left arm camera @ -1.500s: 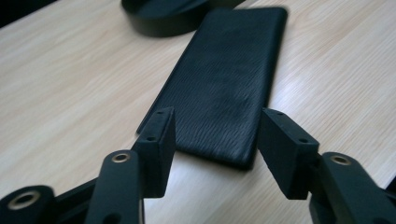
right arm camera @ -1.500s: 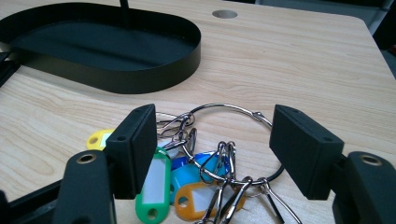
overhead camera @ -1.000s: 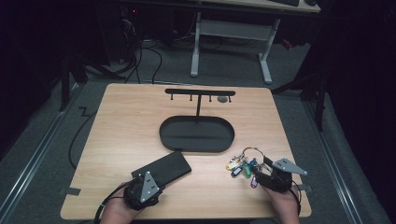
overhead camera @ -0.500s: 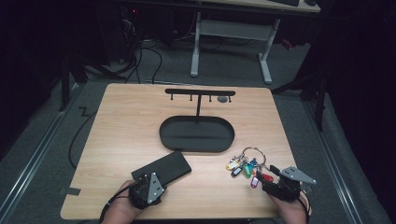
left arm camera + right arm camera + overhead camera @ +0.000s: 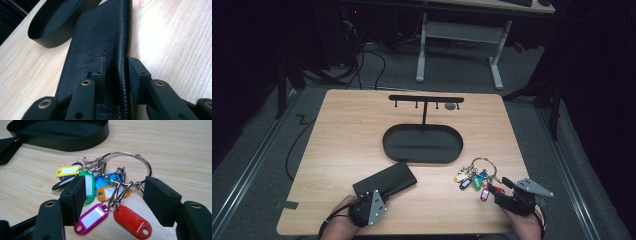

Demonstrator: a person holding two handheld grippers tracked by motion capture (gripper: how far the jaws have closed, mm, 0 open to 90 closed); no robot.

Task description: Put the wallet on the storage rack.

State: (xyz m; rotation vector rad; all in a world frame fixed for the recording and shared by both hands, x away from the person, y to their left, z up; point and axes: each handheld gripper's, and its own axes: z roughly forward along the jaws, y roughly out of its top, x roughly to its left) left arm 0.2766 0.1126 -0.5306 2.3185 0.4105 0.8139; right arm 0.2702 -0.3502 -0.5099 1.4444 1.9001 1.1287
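Observation:
A black leather wallet (image 5: 384, 181) lies flat near the table's front left. My left gripper (image 5: 373, 200) sits at its near end. In the left gripper view the jaws have just been closing, and the left gripper (image 5: 116, 68) now pinches the wallet's (image 5: 100, 32) long edge, one pad on the top face and the other against the side. A bunch of coloured key tags on a metal ring (image 5: 473, 177) lies at the front right. My right gripper (image 5: 499, 186) is just behind it. In the right gripper view the right gripper (image 5: 115, 192) straddles the tags (image 5: 107, 187) without touching them.
A black oval tray (image 5: 422, 150) sits mid-table with a T-shaped hook rack (image 5: 426, 98) rising behind it. The tray's wall (image 5: 42, 40) is just beyond the wallet and also ahead of the keys (image 5: 62, 145). Bare wood lies to the left and far right.
My right gripper has drawn back slightly from the key bunch toward the table's front right corner. The left hand and the wallet have stayed where they were.

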